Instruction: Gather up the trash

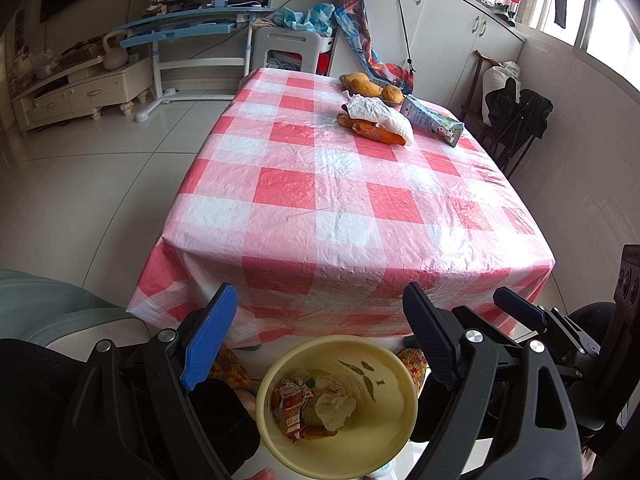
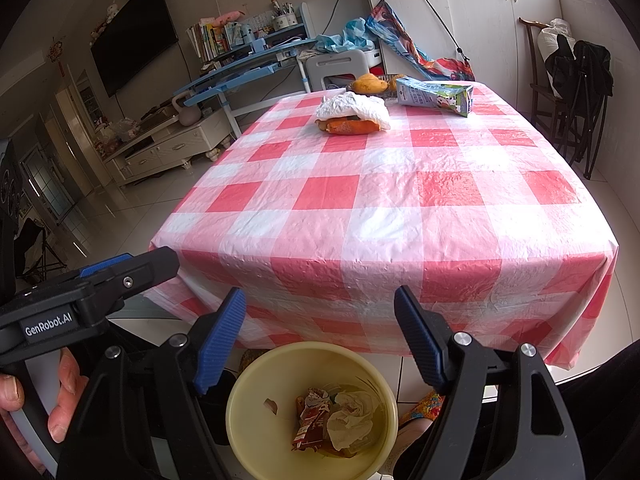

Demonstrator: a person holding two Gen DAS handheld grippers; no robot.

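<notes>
A yellow bin point(image 1: 394, 420) point(image 2: 256, 440) stands on the floor before the table and holds a red wrapper point(image 1: 292, 408) point(image 2: 310, 420) and a crumpled tissue point(image 1: 334, 404) point(image 2: 350, 420). On the far side of the checked table point(image 1: 340, 200) point(image 2: 380, 208) lie a white tissue point(image 1: 380, 114) point(image 2: 352, 106) over orange peel point(image 1: 376, 132) point(image 2: 348, 127) and a milk carton point(image 1: 434, 118) point(image 2: 436, 96). My left gripper point(image 1: 320, 332) point(image 2: 132, 268) and right gripper point(image 2: 320, 332) are open and empty above the bin.
A dish of mangoes point(image 1: 370, 84) point(image 2: 372, 83) sits at the table's far edge. A blue desk point(image 1: 188, 26) point(image 2: 248, 68), a white stool point(image 1: 292, 46) and cabinets point(image 1: 440, 28) stand behind. A chair with a black bag point(image 1: 516, 112) point(image 2: 576, 68) is at the right.
</notes>
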